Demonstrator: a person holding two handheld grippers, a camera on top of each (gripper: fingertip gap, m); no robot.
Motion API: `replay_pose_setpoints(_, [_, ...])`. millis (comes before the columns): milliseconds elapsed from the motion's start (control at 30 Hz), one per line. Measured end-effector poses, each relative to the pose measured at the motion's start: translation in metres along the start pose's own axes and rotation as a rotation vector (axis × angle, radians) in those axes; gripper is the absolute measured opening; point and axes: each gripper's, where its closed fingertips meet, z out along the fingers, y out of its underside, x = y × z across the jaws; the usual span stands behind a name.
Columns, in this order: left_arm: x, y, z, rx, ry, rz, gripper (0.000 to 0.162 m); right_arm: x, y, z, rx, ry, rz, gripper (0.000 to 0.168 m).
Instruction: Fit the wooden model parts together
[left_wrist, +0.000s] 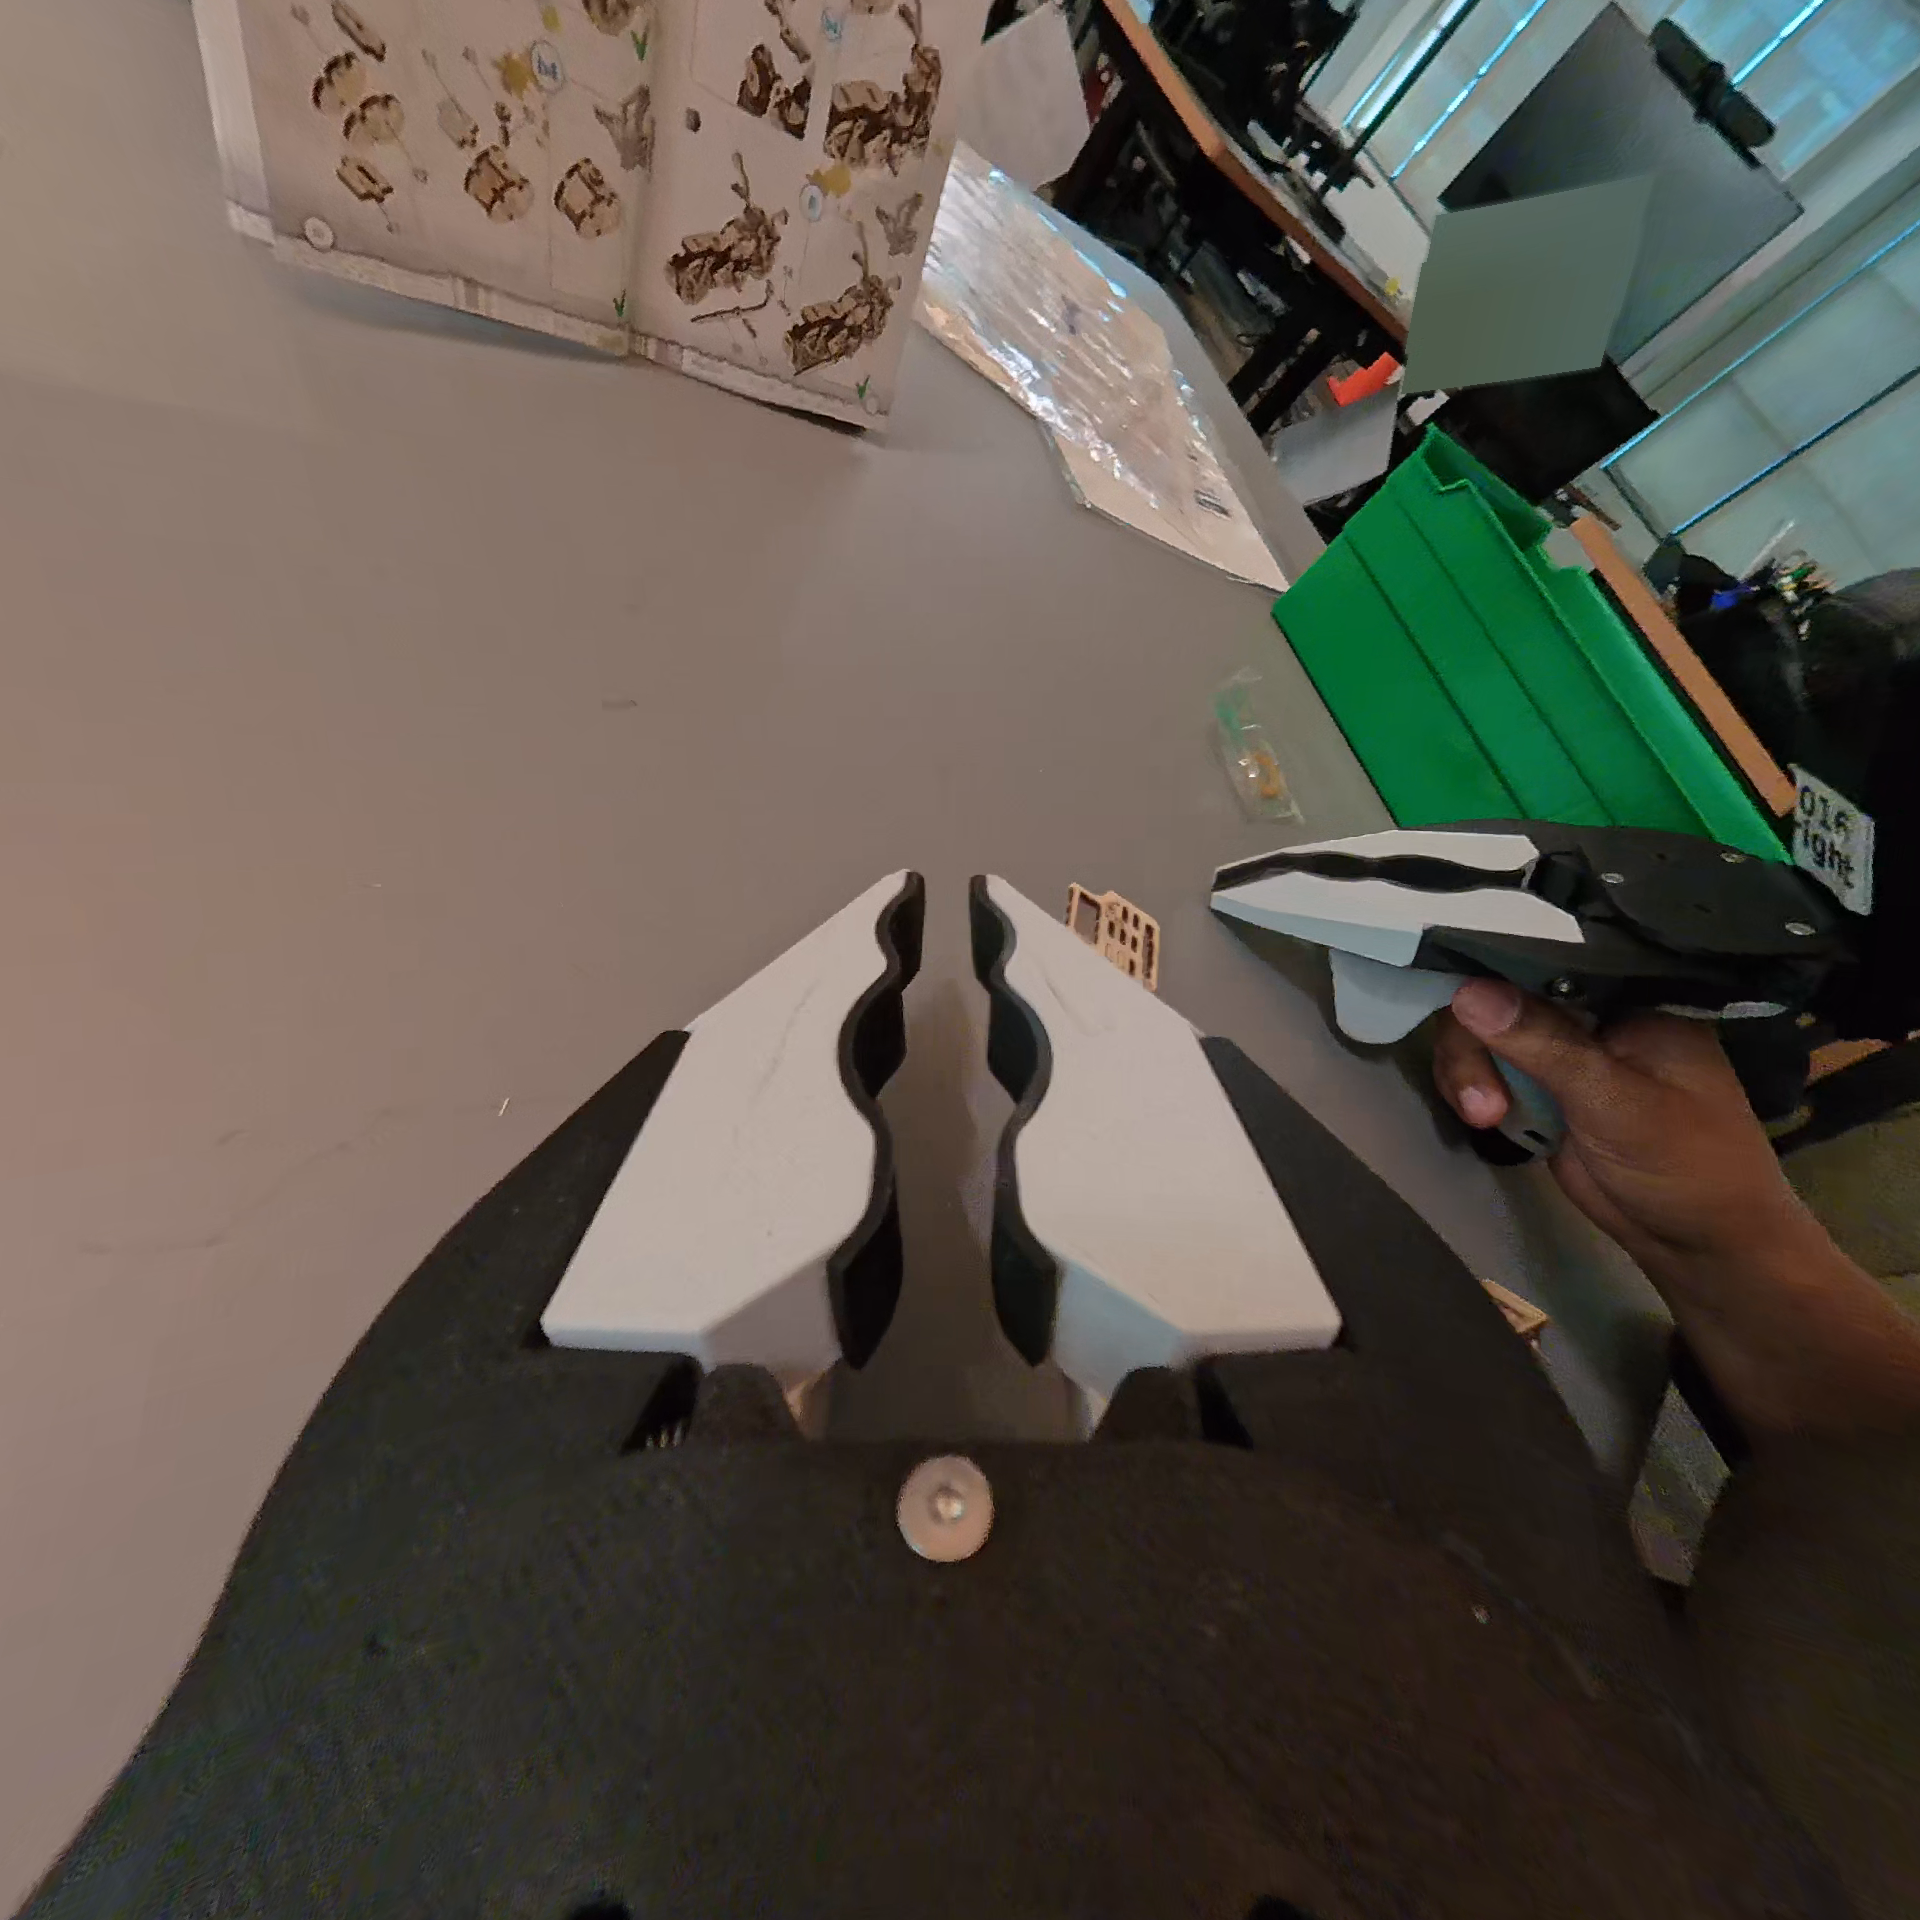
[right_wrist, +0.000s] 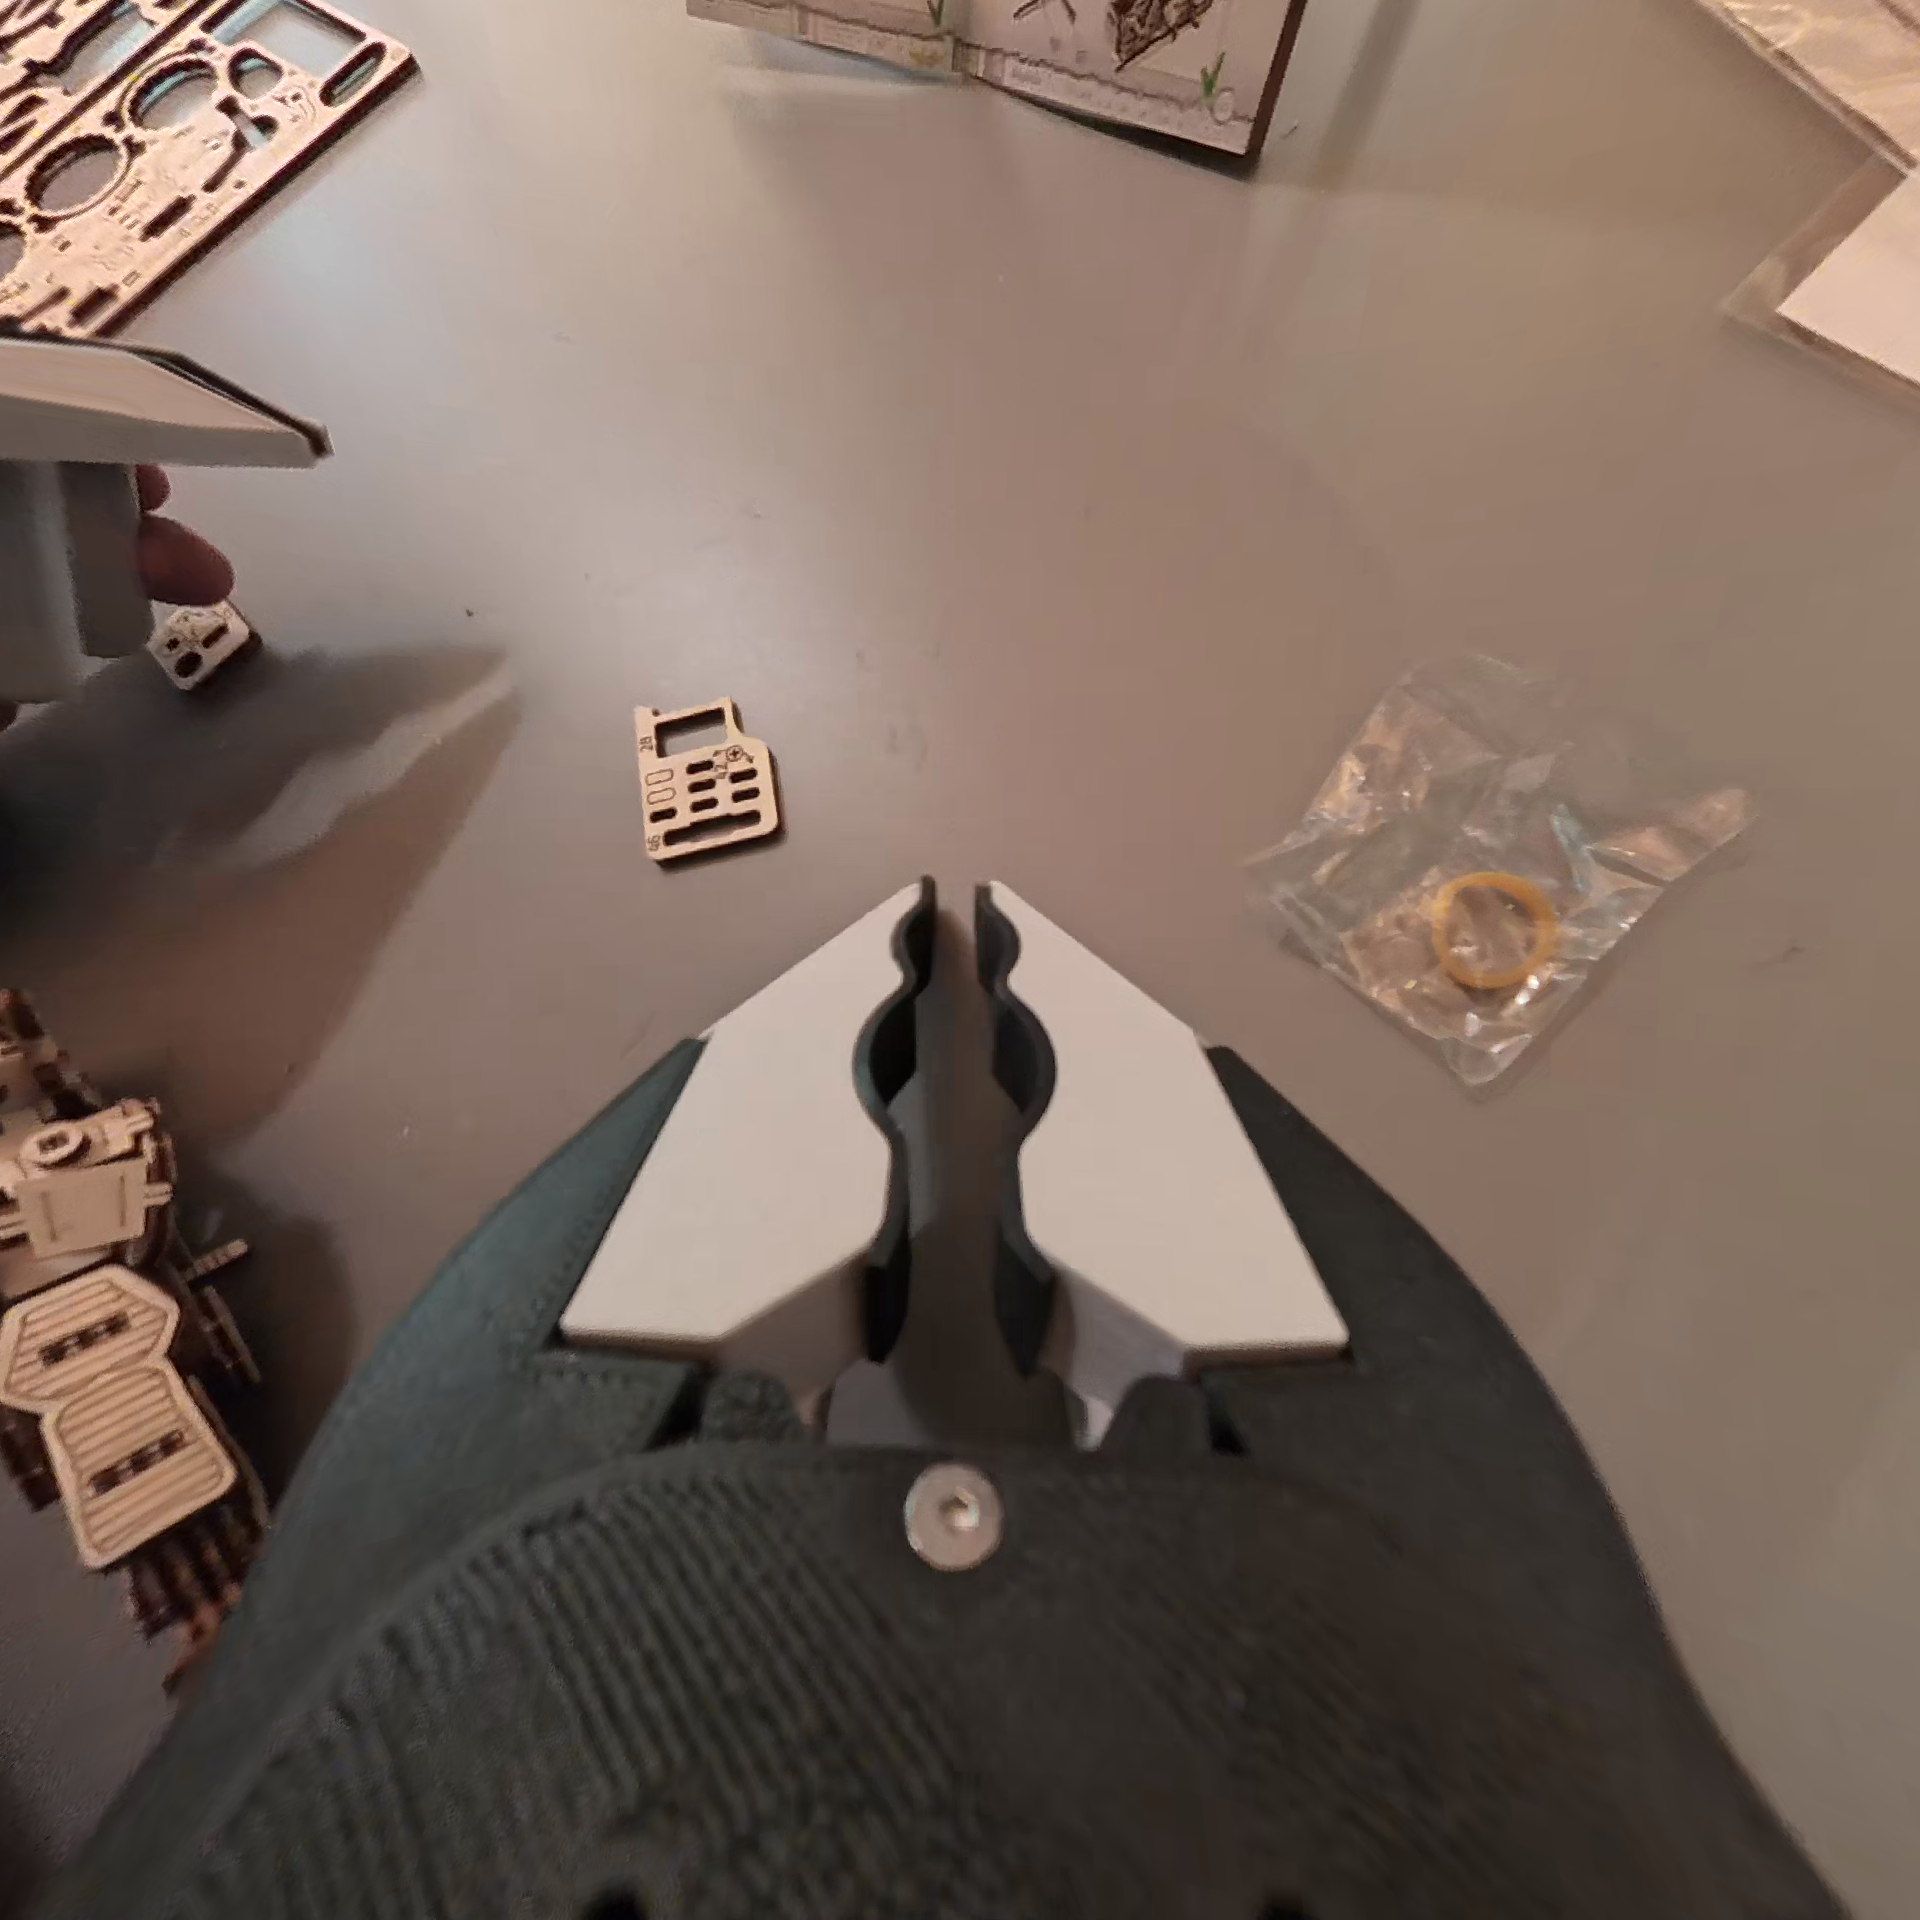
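Grey table (right_wrist: 1143, 468), instruction sheet (left_wrist: 582, 177), green bin (left_wrist: 1475, 665), windows behind

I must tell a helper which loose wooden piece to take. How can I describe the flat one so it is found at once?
On the grey table, look just ahead of the right claw, slightly left. The flat piece lies alone there: a small pale plate with one square window above rows of slots.
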Motion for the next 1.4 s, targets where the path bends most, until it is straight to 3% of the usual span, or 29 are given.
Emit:
replay_pose_setpoints(133, [0.015,-0.008,-0.013,0.053,0.066,0.015,0.029,-0.004,-0.002,-0.011,0.048,-0.031,0.0,0.012])
replay_pose_setpoints(267, [0.012,-0.024,-0.042,0.151,0.063,-0.02,0.038,-0.019,-0.022,-0.024,0.151,-0.096,-0.004,0.015])
replay_pose_setpoints(500, [-0.045,-0.028,-0.092,0.198,-0.195,-0.003,0.057,-0.045,-0.046,-0.009,0.207,-0.19,-0.039,0.013])
replay_pose_setpoints(633, [-0.09,-0.034,-0.127,0.221,-0.437,0.071,0.077,-0.056,-0.055,0.0,0.218,-0.219,-0.067,0.013])
replay_pose_setpoints(767, [-0.121,-0.029,-0.144,0.142,-0.643,0.188,0.098,-0.068,-0.057,0.007,0.208,-0.242,-0.096,0.013])
replay_pose_setpoints(1000, [-0.14,-0.026,-0.139,0.01,-0.717,0.223,0.102,-0.07,-0.058,0.01,0.21,-0.236,-0.13,0.012])
replay_pose_setpoints(1167, [-0.169,-0.042,-0.118,-0.201,-0.771,0.282,0.1,-0.059,-0.061,0.009,0.229,-0.217,-0.107,0.01])
replay_pose_setpoints(1400, [-0.18,-0.024,-0.105,-0.354,-0.706,0.244,0.097,-0.056,-0.056,0.001,0.244,-0.204,-0.092,0.01])
